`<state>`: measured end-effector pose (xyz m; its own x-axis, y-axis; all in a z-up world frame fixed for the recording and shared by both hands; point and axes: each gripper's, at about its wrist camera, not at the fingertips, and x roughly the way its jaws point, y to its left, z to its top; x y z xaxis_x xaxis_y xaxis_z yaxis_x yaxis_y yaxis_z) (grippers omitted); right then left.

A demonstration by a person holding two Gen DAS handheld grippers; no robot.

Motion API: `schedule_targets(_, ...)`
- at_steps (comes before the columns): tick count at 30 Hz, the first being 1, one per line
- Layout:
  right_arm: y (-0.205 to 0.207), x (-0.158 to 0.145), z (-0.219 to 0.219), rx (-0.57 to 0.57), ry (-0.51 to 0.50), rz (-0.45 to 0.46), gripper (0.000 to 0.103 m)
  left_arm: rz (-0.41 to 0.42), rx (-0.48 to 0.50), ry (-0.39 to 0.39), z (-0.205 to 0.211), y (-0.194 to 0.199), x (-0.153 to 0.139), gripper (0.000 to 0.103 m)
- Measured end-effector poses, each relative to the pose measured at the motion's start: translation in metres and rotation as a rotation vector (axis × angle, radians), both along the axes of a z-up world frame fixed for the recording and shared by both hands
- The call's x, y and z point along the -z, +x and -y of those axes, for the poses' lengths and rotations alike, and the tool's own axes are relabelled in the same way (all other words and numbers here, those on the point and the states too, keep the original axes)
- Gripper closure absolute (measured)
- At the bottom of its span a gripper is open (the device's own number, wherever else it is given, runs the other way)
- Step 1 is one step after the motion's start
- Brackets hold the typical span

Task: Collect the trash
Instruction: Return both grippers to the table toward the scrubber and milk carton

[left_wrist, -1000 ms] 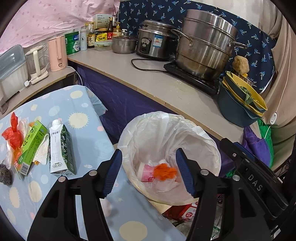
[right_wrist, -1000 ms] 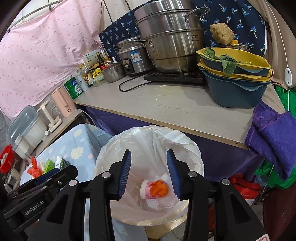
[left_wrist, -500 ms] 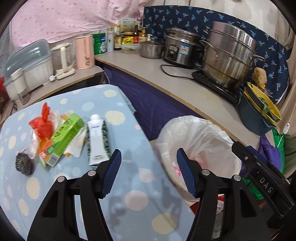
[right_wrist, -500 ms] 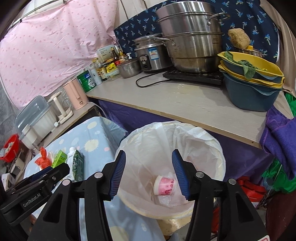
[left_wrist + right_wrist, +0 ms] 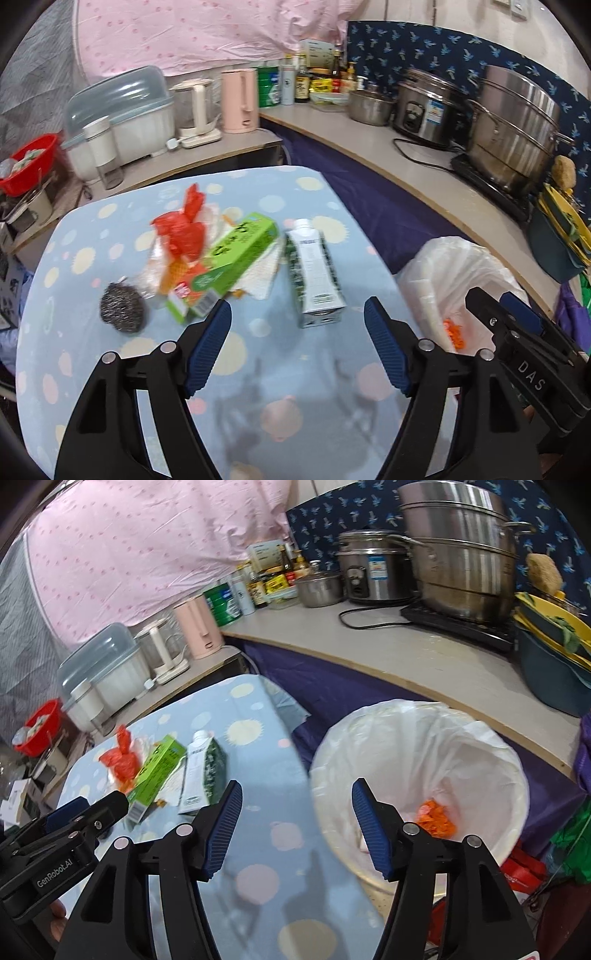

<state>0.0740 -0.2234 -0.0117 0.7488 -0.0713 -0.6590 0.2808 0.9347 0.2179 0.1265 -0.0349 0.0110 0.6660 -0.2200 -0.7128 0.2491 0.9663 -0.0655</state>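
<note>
Trash for collection lies in a loose cluster on the dotted blue tablecloth [image 5: 314, 192], left of centre in the left wrist view. At the far left of the cluster sits a steel scouring ball [image 5: 121, 308], apart from the rest. Beside it, toward the right, a red plastic wrapper [image 5: 183, 225] lies crumpled on clear film, touching a green box [image 5: 225, 264] that lies flat and askew over a white paper napkin [image 5: 260, 275]. Just right of the box a milk carton [image 5: 316, 275] lies on its side, cap end away from the camera. The items lie within reach of the table edge nearest the bin, which in my judgement suits short carries. The left gripper [image 5: 297, 349] hangs above the cloth in the lower centre, jaws spread and having just been opening, nothing between them; it is lined up roughly with the carton's base, probably the next pick. At the right of the frame stands the bin with white liner [image 5: 454, 269], set against the table's edge below the worktop, orange scraps [image 5: 453, 334] already inside. In the right wrist view the right gripper [image 5: 295, 827] straddles the gap between table and bin, jaws likewise spread, just been opening, empty. Several pieces remain, so collection is judged incomplete.
</note>
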Motion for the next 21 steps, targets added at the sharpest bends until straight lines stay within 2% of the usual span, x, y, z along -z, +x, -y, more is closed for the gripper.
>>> schedule_targets(3, 0.013, 0.006, -0.019, -0.041, 0.002, -0.015, 0.039, -0.013, -0.044, 0.007, -0.022, 0.004, 0.005, 0.032)
schedule_targets(7, 0.030, 0.013, -0.044, -0.088, -0.001, -0.034, 0.035, -0.030, -0.121, 0.015, -0.054, 0.013, 0.014, 0.025)
schedule_targets(12, 0.055, 0.026, -0.071, -0.142, -0.021, -0.065, 0.031, -0.043, -0.211, 0.019, -0.091, 0.025, 0.023, 0.023)
schedule_targets(21, 0.094, 0.050, -0.098, -0.171, -0.048, -0.116, 0.028, -0.069, -0.323, 0.014, -0.146, 0.044, 0.040, 0.018)
